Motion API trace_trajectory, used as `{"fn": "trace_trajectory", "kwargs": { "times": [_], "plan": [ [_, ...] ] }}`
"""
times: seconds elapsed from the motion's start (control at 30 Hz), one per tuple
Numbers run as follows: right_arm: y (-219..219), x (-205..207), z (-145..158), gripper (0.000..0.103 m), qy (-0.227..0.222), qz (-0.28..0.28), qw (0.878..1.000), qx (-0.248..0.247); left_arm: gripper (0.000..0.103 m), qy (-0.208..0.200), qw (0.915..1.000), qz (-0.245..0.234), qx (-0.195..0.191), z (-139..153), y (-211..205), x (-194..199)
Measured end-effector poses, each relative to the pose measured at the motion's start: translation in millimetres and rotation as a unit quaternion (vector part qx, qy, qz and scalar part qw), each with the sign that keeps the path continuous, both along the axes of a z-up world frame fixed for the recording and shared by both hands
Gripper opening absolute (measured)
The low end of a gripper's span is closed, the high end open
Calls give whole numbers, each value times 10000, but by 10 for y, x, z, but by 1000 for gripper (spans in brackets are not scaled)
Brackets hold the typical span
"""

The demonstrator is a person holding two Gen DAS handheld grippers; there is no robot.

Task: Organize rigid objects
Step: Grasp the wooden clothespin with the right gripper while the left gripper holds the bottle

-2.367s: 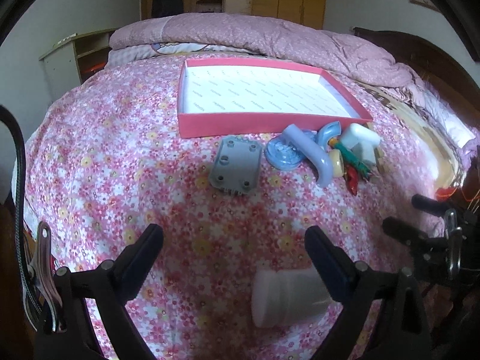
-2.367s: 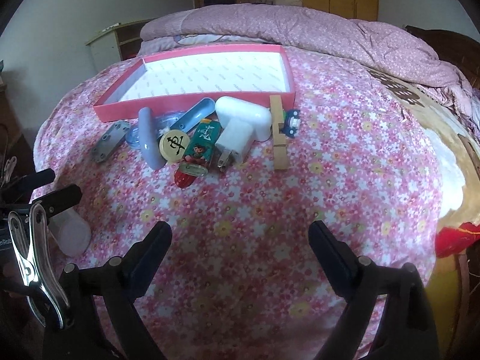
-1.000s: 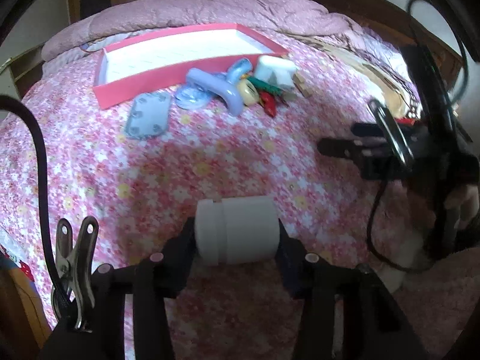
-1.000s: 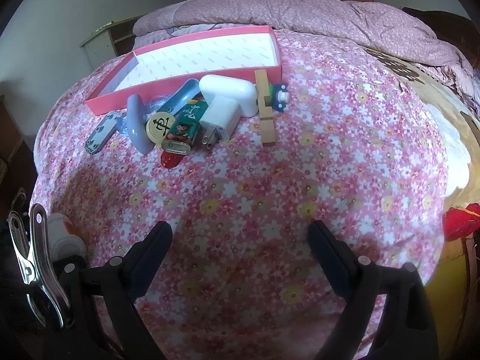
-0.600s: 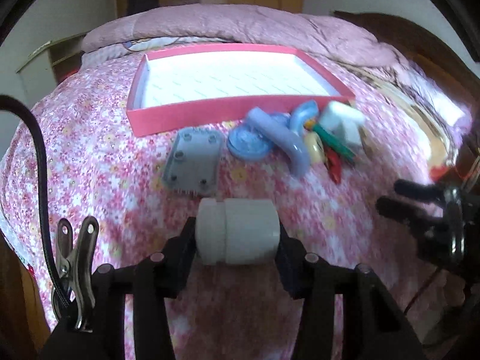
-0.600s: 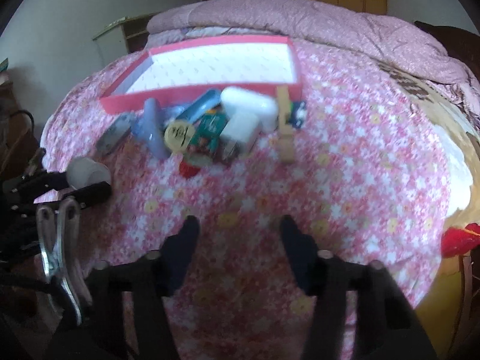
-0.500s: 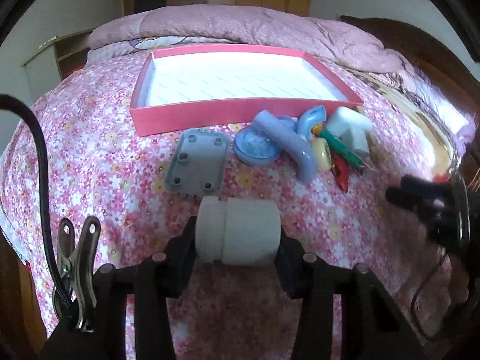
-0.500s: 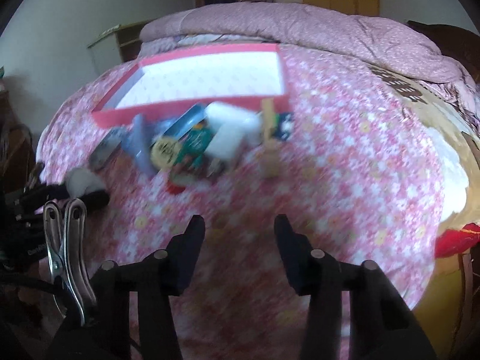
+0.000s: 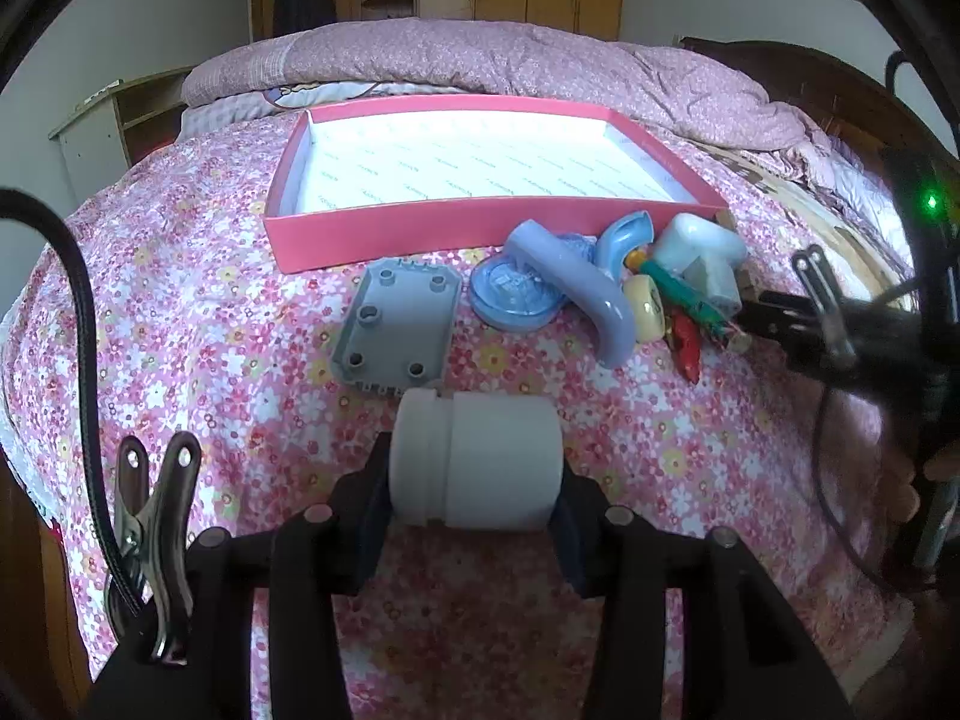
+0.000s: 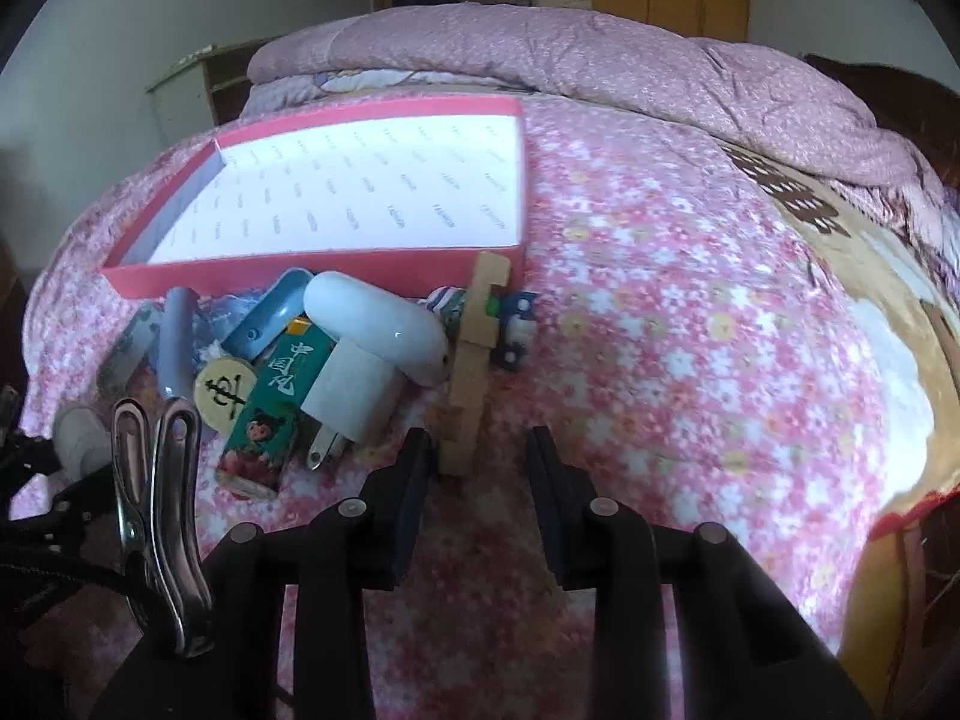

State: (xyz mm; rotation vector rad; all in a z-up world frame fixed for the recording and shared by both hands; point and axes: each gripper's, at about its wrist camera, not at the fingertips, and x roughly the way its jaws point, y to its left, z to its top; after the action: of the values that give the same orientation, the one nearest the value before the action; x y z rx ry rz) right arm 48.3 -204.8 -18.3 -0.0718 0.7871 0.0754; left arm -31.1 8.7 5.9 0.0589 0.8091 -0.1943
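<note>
My left gripper (image 9: 474, 468) is shut on a white plastic pipe fitting (image 9: 477, 459), held above the flowered bedspread. Ahead lie a grey plate (image 9: 399, 324), a blue disc (image 9: 516, 297), a lilac elbow pipe (image 9: 576, 291) and a white charger (image 9: 702, 255), in front of the pink tray (image 9: 468, 225). My right gripper (image 10: 477, 456) is narrowly open and empty, its tips just short of a wooden block (image 10: 474, 360). Beside that block lie the white charger (image 10: 372, 354), a green lighter (image 10: 276, 414) and a chess piece (image 10: 225, 393).
The pink tray (image 10: 300, 270) has a bare white floor. A rolled pink quilt (image 9: 480, 60) lies behind it. A nightstand (image 9: 102, 132) stands at the left, a dark headboard (image 9: 828, 96) at the right. The right gripper shows in the left wrist view (image 9: 774, 318).
My left gripper closed on the white fitting, lifted it and carried it toward the pile. My right gripper narrowed its jaws and moved forward to the wooden block.
</note>
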Motion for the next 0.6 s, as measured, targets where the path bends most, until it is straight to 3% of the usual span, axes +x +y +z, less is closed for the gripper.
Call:
{"fn": "trace_trajectory", "kwargs": {
  "times": [0.13,0.2,0.27,0.6],
  "plan": [
    [23,-17,-5,31,-58,-37,10000,-15,48,-29,10000,2,9,-10,-9,-16],
    [29,-61,-15,17,-85,-92,9999,-35,48,-44,10000,9,37,-11,-19,-25],
    [23,-129,-21,13,-86,-119,9999,-15,48,-60,10000,16,71,-14,-32,-34],
    [-75,-524,-66,12,280,11,9958,869,48,-38,10000,17,-1,0,-37,-33]
  ]
}}
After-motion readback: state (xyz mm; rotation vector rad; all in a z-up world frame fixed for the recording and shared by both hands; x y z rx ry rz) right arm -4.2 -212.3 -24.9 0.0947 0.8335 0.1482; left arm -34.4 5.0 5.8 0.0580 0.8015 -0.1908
